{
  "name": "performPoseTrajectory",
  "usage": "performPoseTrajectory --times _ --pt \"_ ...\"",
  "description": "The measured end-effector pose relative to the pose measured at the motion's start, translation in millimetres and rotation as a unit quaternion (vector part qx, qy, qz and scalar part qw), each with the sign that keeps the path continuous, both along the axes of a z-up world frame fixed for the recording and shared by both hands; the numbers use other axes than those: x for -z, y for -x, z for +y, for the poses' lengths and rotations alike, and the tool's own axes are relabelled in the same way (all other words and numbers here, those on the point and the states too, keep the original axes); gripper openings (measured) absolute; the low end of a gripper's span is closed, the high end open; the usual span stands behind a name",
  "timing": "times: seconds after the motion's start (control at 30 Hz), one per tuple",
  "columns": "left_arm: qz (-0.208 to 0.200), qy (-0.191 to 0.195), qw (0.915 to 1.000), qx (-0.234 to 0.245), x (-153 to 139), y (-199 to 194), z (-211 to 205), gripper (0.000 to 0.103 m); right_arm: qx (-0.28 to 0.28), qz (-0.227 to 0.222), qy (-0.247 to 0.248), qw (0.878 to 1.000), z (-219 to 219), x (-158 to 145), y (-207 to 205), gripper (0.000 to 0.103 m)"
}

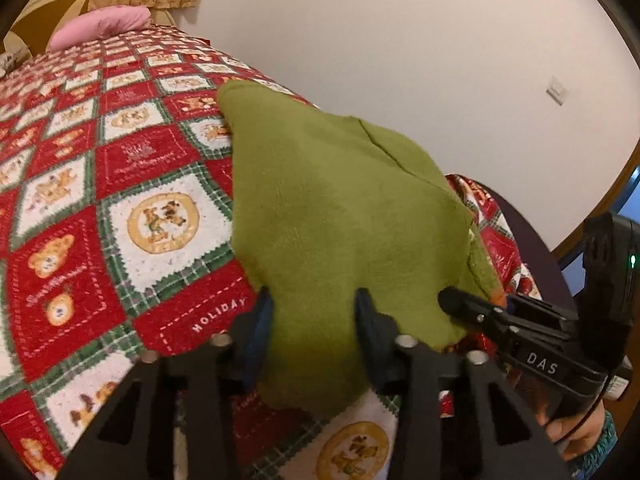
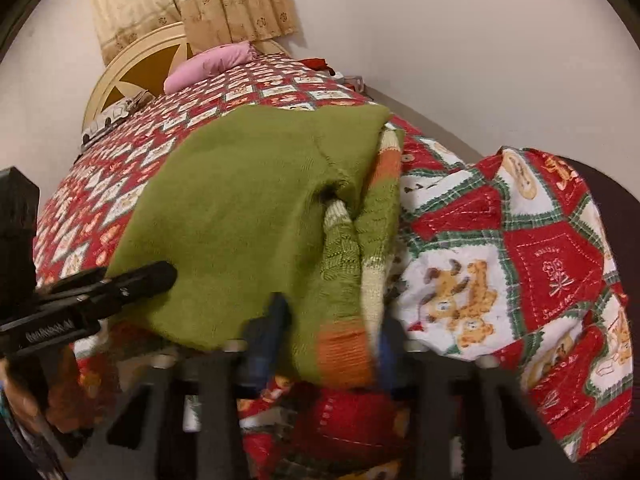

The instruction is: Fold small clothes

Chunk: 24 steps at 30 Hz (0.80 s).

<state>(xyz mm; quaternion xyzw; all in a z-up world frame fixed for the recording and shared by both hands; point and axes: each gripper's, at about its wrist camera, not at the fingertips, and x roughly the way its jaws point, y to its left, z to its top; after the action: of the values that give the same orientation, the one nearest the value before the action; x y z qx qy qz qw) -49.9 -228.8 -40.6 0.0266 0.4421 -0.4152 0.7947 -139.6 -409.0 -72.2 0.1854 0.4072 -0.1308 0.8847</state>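
A small green knit sweater with orange and cream stripes lies on the red holiday quilt near the bed's near edge. It also shows in the right wrist view, with its striped sleeve folded over. My left gripper stands with its jaws apart around the sweater's near edge. My right gripper holds the sweater's striped hem between its fingers. The right gripper also shows in the left wrist view, at the sweater's right corner. The left gripper shows in the right wrist view.
A pink pillow lies at the head of the bed by a cream headboard and a beige curtain. The quilt hangs bunched over the right bed edge. A white wall runs along the far side.
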Motion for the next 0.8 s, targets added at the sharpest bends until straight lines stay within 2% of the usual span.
performPoseTrajectory --times 0.13,0.2,0.27,0.53,0.67,0.8 --pt "-0.033 -0.029 0.9989 -0.018 -16.2 12.2 5.0 0.028 0.003 -0.017 -0.042 0.999 1.8 -7.3 3.1 0.026" --pt "-0.031 -0.034 0.9986 -0.025 -17.1 11.8 9.0 0.028 -0.002 -0.036 -0.082 0.996 -0.5 -13.9 10.3 0.025" --pt "-0.026 -0.038 0.9985 -0.030 -19.7 12.3 12.4 0.028 -0.001 -0.046 -0.102 0.994 -4.2 -18.5 15.1 0.025" --pt "-0.039 -0.066 0.9965 -0.033 -11.6 14.3 9.6 0.028 0.014 -0.027 -0.128 0.991 -9.4 -0.3 21.6 0.024" --pt "-0.044 -0.078 0.9953 -0.038 -7.6 15.0 7.9 0.028 0.025 -0.021 -0.157 0.987 -10.1 11.9 22.4 0.024" --pt "-0.044 -0.075 0.9953 -0.043 -11.7 12.3 11.4 0.028 0.014 -0.018 -0.146 0.989 2.4 7.4 18.8 0.024"
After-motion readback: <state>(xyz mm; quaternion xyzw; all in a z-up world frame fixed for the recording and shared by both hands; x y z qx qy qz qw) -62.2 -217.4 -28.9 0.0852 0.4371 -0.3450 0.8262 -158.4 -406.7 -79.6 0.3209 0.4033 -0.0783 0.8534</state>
